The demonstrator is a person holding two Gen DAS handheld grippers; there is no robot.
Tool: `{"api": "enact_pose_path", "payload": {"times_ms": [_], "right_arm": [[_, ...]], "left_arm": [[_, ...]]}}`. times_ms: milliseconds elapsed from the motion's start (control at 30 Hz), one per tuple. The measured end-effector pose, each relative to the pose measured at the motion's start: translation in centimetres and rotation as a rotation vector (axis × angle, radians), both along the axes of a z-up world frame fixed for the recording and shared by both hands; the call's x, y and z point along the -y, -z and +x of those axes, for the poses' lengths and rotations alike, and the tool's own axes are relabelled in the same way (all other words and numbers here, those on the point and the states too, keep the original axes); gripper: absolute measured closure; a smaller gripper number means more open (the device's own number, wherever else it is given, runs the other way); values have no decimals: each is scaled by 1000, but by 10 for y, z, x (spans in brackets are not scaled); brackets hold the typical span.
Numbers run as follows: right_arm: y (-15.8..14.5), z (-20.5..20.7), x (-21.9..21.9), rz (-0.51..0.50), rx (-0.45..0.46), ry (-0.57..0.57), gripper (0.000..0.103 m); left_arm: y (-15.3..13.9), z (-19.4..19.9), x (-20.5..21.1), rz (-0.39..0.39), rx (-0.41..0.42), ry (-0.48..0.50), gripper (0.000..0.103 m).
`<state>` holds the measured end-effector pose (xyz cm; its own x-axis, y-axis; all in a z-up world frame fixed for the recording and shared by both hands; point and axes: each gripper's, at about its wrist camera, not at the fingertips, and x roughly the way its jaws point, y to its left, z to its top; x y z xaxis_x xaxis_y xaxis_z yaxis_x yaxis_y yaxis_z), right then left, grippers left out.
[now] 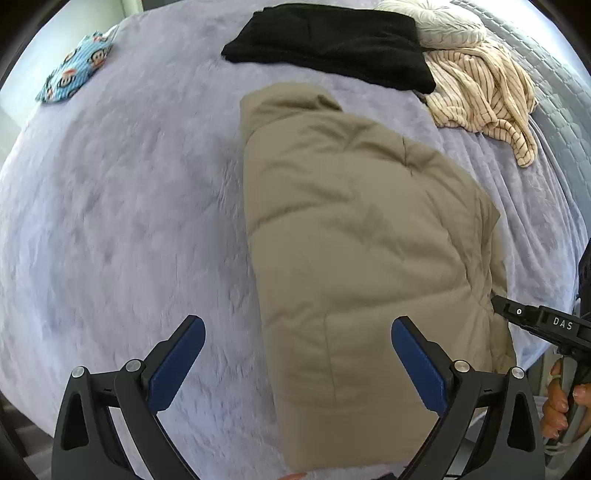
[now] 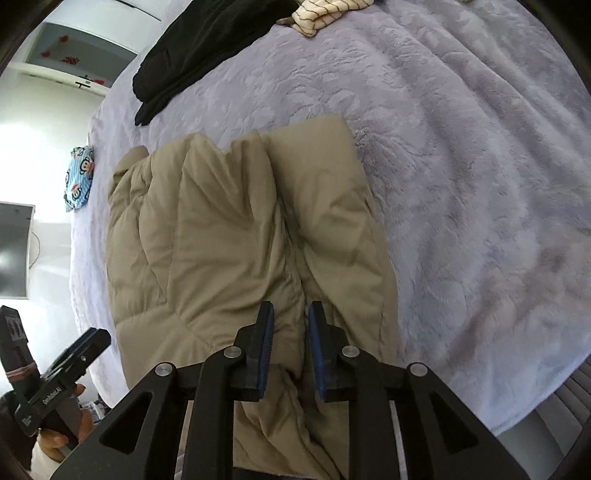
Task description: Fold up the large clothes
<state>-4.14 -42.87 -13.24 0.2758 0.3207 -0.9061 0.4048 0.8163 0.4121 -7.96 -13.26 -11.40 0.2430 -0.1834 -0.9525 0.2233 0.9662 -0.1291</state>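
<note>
Far left on a bed under a lilac plush blanket (image 1: 122,206): a small blue monkey-print cloth (image 1: 75,66), well apart from everything else. Lower left of centre in the left wrist view: the left gripper (image 1: 297,354), jaws spread wide, blue pads bare, nothing pinched between them, hovering over the near left edge of the jacket and the blanket beside it. Centre: a tan quilted jacket (image 1: 351,221), folded into a long puffy bundle, lying on the blanket and running from the near bed edge away toward the far side. Beyond its far end: a black garment (image 1: 332,44), folded flat, apart from the jacket. Right of that: a rumpled cream striped garment (image 1: 484,92), touching the black one, with a pale round cushion (image 1: 443,26) behind. Far right: the right gripper (image 1: 498,302), its tip against the jacket's right edge, held by a hand (image 1: 561,398) at the lower corner. From the right wrist view: the right gripper (image 2: 291,332) pointing down at the jacket's near end, jaws drawn narrow over a crease in the tan fabric; impossible to tell whether the pads press the cloth or only straddle it. Lower left there: the left gripper, clear of the jacket beside the bed edge.
</note>
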Motion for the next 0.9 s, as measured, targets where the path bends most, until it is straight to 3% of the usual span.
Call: {"api": "enact_pose_path", "payload": {"times_ms": [333, 533, 600, 833, 900], "right_arm": [[-19, -20, -2, -69, 21, 50, 54], [-32, -33, -13, -92, 60, 79, 32], [-34, -37, -16, -86, 68, 95, 19], [-41, -40, -30, -116, 82, 104, 15], [-43, -41, -32, -119, 90, 115, 9]], "left_arm": [[9, -10, -13, -61, -28, 58, 2], [5, -9, -28, -68, -17, 74, 2], [5, -7, -33, -80, -22, 75, 2], [5, -9, -41, -91, -21, 112, 2], [5, -10, -42, -97, -17, 127, 2]]}}
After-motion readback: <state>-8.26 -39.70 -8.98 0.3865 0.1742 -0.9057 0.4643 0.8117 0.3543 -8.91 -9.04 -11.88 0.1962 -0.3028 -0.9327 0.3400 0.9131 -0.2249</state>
